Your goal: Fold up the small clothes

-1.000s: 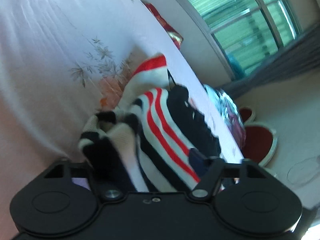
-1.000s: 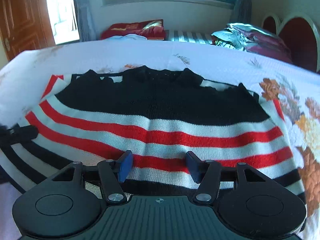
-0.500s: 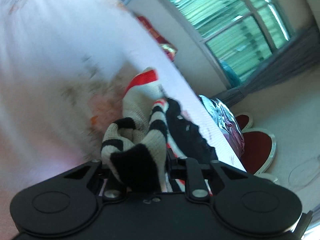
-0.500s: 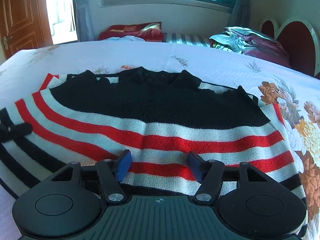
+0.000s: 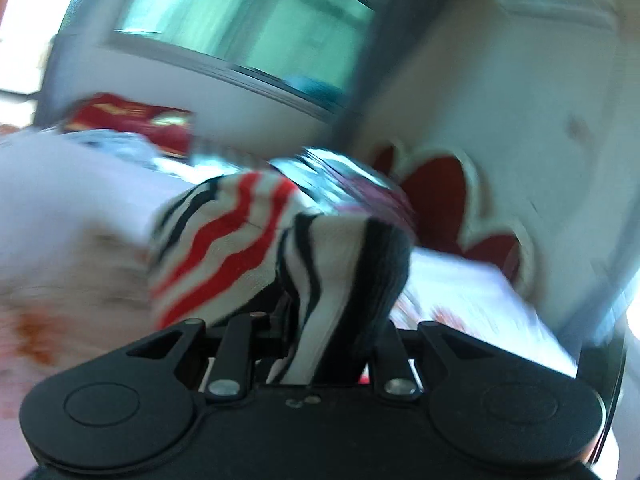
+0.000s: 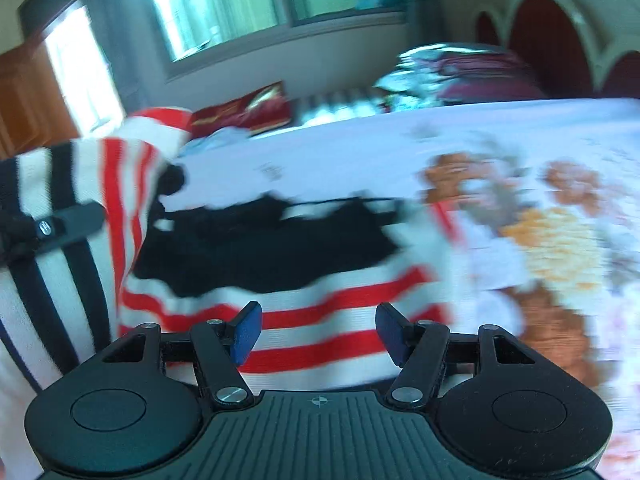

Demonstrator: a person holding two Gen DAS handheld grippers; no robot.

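On the white bedspread with orange and brown flower print lies the knitted sweater striped in black, white and red, its black upper part flat while its left side is lifted into a standing fold. The left gripper is clamped on a bunched handful of that soft ribbed knit, which hides its fingertips and much of the bed beyond. The right gripper hovers over the red-and-white stripes with its blue-padded jaws parted and nothing between them. Behind are a red cushion, a shiny crumpled quilt, a scalloped red headboard and a green-tinted window. Both views are smeared with blur.
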